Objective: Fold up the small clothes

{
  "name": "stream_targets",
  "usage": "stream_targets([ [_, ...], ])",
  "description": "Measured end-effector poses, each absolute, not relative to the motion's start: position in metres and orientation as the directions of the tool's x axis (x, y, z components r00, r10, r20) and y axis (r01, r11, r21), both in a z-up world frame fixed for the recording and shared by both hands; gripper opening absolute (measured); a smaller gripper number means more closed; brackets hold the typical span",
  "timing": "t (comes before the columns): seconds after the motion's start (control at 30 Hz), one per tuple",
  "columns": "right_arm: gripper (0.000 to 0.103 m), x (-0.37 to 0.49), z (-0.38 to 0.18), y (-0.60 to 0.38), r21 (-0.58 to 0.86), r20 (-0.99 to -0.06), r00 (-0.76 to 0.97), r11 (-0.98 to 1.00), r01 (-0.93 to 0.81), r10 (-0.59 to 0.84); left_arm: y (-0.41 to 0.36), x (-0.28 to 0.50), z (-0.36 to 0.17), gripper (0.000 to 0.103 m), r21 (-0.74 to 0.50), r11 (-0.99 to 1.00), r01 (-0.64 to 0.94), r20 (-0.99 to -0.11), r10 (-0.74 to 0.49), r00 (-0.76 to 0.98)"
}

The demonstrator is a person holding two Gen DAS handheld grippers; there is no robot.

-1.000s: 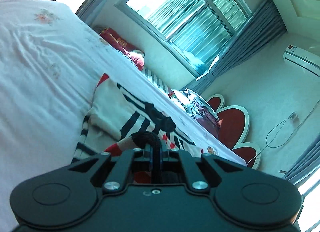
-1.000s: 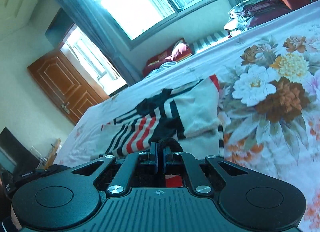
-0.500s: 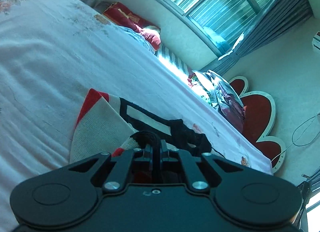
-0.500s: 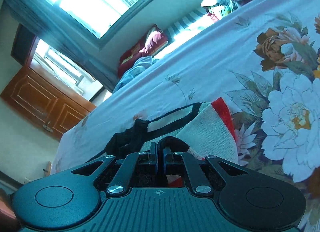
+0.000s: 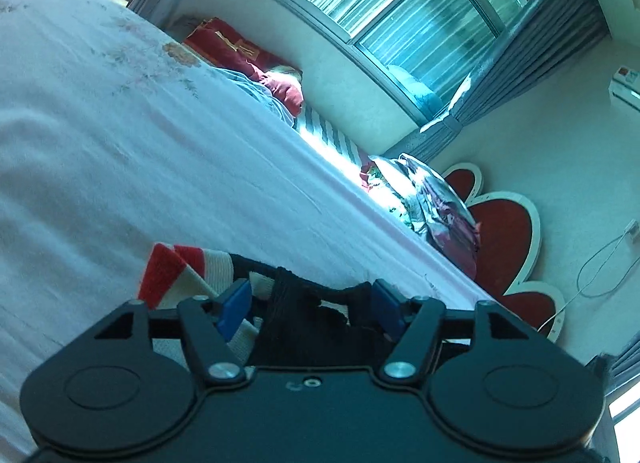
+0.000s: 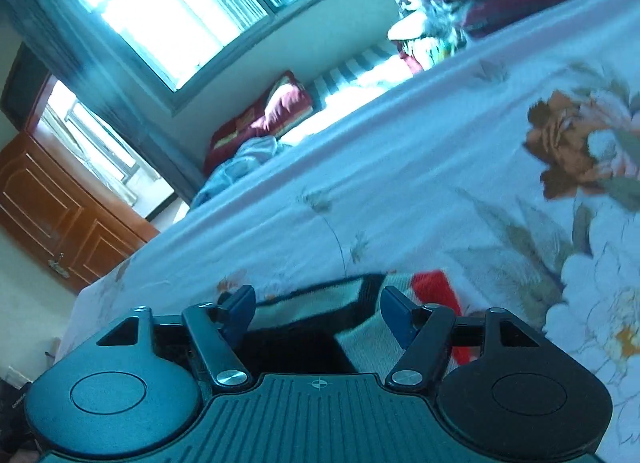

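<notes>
Bedroom; a bed [image 5: 120, 151] covered by a pale floral sheet is being used as the work surface, with a bright window [image 5: 420, 11] beyond it. The striped knit garment [image 5: 208, 275], cream with red and black bands, is lying bunched on the sheet at the near edge of both views, directly under the two tools.

The left gripper [image 5: 310, 303] is being held wide apart now, blue pads clear of the cloth, where half a second ago it was pinched shut on a fold. The same change is being shown by the right gripper [image 6: 316, 311]: fingers spread, the black-and-cream cloth [image 6: 320, 303] lying loose between them and no longer being gripped. Whether the cloth is being brushed by either pad cannot be told.

Less of the garment is being shown than a second ago, when it was spread out ahead; it is judged that the near edge has been carried over onto the far part and released, so one fold is probably being completed. A regrasp at another edge is likely being called for next.

Around it: a red cushion [image 5: 240, 59] by the wall, a heap of clothes [image 5: 432, 199] at the bed's far side, a wooden door [image 6: 60, 215].
</notes>
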State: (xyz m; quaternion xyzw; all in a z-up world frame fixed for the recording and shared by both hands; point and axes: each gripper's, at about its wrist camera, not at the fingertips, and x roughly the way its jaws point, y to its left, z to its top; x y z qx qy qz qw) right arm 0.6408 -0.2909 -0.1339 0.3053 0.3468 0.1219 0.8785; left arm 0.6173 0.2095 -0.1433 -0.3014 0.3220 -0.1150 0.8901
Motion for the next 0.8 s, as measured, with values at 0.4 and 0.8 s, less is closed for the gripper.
stream_targets([
  [0.4, 0.003, 0.63, -0.152, -0.201, 0.081, -0.73, 0.62, 0.937, -0.34, 0.288, 0.156, 0.624, -0.147, 0.004, -0.192, 0.975, 0.115, -0.693, -0.217, 0.687],
  [0.8, 0.002, 0.627, -0.172, -0.218, 0.038, -0.698, 0.699, 0.983, -0.181, 0.155, 0.147, 0.626, -0.148, 0.005, -0.065, 0.997, -0.039, -0.682, -0.016, 0.732],
])
